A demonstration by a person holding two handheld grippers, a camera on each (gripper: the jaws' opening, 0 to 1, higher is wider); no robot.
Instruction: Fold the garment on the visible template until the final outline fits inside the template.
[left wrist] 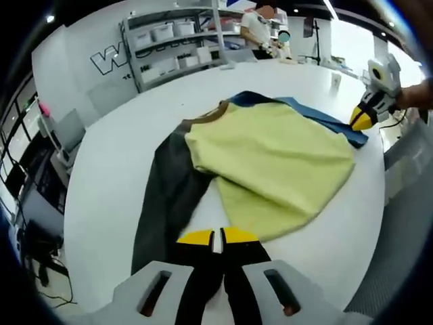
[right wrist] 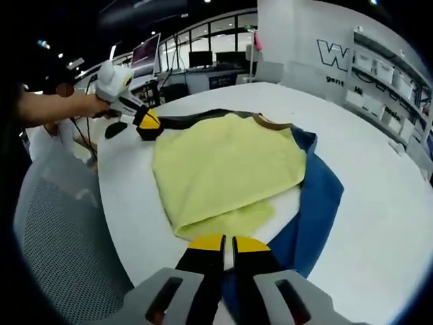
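The yellow garment [left wrist: 270, 162] lies partly folded on the round white bench [left wrist: 115, 169], its dark sleeve [left wrist: 166, 203] clamped in the closed jaws of the left gripper [left wrist: 218, 236] and its blue sleeve [right wrist: 318, 196] in those of the right gripper [right wrist: 229, 244]. Beyond the bench stand metal shelving [left wrist: 176, 40] with bins against a lettered white wall [left wrist: 81, 61], and desks with monitors [right wrist: 203, 59].

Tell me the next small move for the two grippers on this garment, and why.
Probably carry the dark sleeve inward over the yellow body. The left gripper looks shut on that sleeve's end, the right gripper on the blue sleeve; both sleeves lie spread outside the folded body on the white table.
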